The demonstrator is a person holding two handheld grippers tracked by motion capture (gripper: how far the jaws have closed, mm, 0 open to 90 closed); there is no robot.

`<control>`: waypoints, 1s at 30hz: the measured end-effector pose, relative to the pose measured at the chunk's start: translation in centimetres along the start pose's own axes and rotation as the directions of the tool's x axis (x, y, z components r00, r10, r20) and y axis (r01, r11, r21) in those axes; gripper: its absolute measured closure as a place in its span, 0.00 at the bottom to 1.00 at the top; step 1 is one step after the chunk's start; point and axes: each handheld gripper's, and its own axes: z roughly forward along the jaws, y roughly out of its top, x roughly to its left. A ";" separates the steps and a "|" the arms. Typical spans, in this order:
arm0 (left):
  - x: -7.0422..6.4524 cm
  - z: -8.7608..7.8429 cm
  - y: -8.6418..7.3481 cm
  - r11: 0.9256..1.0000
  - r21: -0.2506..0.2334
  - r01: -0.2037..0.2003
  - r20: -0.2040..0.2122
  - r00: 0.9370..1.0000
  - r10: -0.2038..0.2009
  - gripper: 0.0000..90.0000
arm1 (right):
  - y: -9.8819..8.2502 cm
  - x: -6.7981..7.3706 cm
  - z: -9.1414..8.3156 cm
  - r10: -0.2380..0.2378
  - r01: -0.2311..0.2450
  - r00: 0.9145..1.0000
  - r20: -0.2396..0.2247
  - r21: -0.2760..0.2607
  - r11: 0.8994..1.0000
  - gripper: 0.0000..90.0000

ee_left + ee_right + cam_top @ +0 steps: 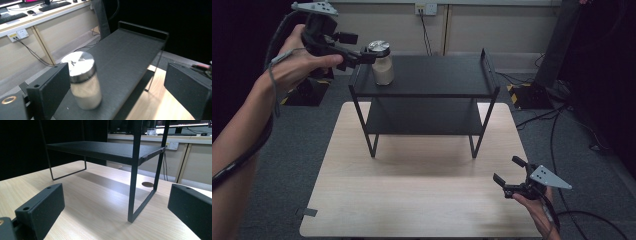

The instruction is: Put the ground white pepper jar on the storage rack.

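Right hand-held gripper: nearest the camera, at the near right corner of the counter, held low in the person's right hand. Jaws spread wide, nothing between them; in the right gripper view they frame bare wood and a near leg of the shelf rack.

Counter: pale wood top, bearing the rack at its far half.

Shelf rack: black metal, two tiers on thin frame legs, a raised rail at each end of the top tier.

Jar: clear glass with a silver metal lid, filled with a pale off-white content. Stands upright on the top tier, at its left end, just inside the end rail.

Left hand-held gripper: raised at the left end of the rack in the person's left hand, a cable trailing along the forearm. Jaws wide apart and holding nothing. In the left gripper view the jar stands between the two jaws, close beside one jaw and well clear of the other; whether that jaw touches the glass cannot be told.
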 end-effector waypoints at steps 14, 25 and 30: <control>-3.1 -4.7 -4.3 1.000 0.002 -0.016 0.008 1.000 0.016 0.02 | 0.1 0.2 0.2 -0.001 0.001 1.000 -0.010 0.006 1.000 0.00; -4.0 -5.5 -6.8 1.000 0.005 -0.023 0.014 1.000 0.023 0.02 | 0.1 0.2 0.3 -0.003 0.003 1.000 -0.014 0.009 1.000 0.00; -3.8 -5.7 -7.8 1.000 0.009 -0.020 0.006 1.000 0.020 0.02 | 0.1 0.3 0.3 -0.002 0.002 1.000 -0.013 0.011 1.000 0.00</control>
